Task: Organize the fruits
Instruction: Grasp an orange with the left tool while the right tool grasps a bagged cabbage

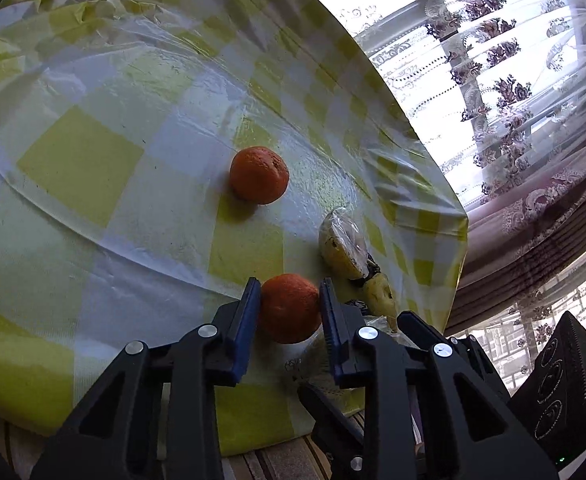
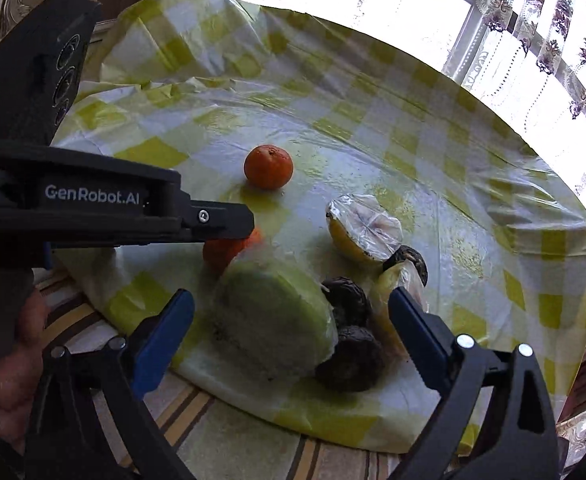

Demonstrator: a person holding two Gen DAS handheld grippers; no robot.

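Observation:
My left gripper (image 1: 289,300) is shut on a tangerine (image 1: 289,308), its blue pads (image 1: 249,308) pressing both sides of the fruit on the checked tablecloth (image 1: 81,164). In the right wrist view that tangerine (image 2: 229,252) peeks out under the left gripper's black housing (image 2: 93,204). A second tangerine (image 1: 259,175) (image 2: 269,167) lies free farther back. My right gripper (image 2: 291,312) is open, its jaws wide apart around a green cut fruit wrapped in film (image 2: 273,320), without touching it. A wrapped lemon half (image 2: 363,228) (image 1: 343,248) lies to the right.
Three dark wrinkled fruits (image 2: 349,360) and another yellow wrapped piece (image 2: 389,284) crowd beside the green fruit. The cloth's front edge (image 2: 293,420) hangs over a striped surface (image 2: 197,412). A person's hand (image 2: 9,360) is at lower left. A curtained window (image 1: 493,60) is behind the table.

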